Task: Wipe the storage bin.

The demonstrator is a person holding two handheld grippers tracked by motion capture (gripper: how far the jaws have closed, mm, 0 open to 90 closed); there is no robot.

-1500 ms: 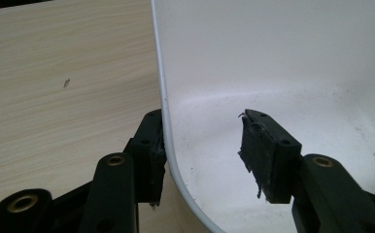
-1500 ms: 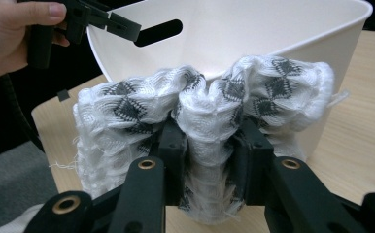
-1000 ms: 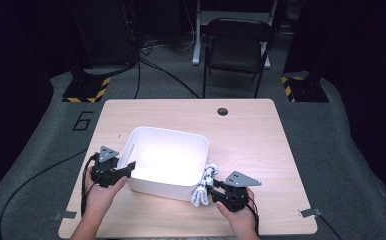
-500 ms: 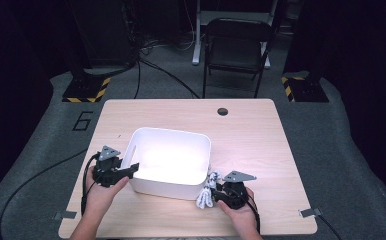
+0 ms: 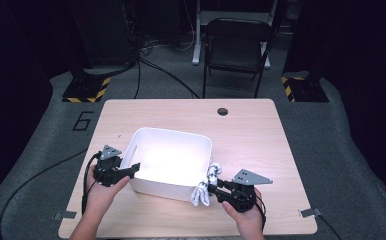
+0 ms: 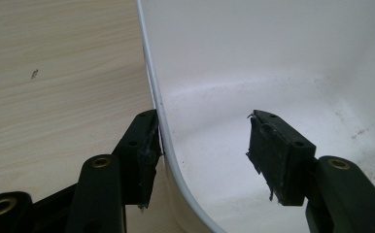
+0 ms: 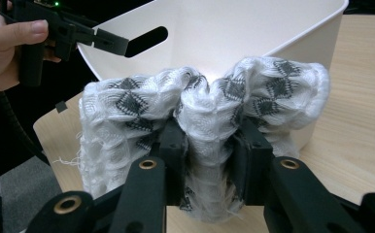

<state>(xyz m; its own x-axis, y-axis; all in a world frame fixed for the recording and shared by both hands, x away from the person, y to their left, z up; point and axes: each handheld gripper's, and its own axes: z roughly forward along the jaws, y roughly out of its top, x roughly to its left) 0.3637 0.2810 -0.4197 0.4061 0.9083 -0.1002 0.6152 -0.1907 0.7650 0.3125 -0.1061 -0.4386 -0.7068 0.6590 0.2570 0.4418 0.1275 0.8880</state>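
Observation:
A white plastic bin (image 5: 170, 159) stands on the wooden table (image 5: 251, 135). My left gripper (image 5: 132, 170) straddles its left wall (image 6: 149, 73). The outer pad (image 6: 146, 145) touches the wall and the inner pad (image 6: 273, 155) stands apart inside the bin. Its jaws (image 6: 202, 126) have just been opening and do not clamp the wall. My right gripper (image 5: 216, 188) is shut on a bunched white cloth with a grey diamond pattern (image 5: 203, 187), held just off the bin's near right corner. In the right gripper view the cloth (image 7: 200, 102) bulges over both pads of that gripper (image 7: 210, 141), in front of the bin (image 7: 234, 29).
The table's near edge (image 5: 181, 234) runs just behind both hands. A round cable hole (image 5: 223, 111) sits at the table's far side. A black folding chair (image 5: 236, 50) stands beyond it, with striped floor bases (image 5: 86, 90) and cables around.
The right gripper and its cloth have shifted a little beside the bin's near right corner, ending slightly higher. The left hand has stayed at the bin's left wall.

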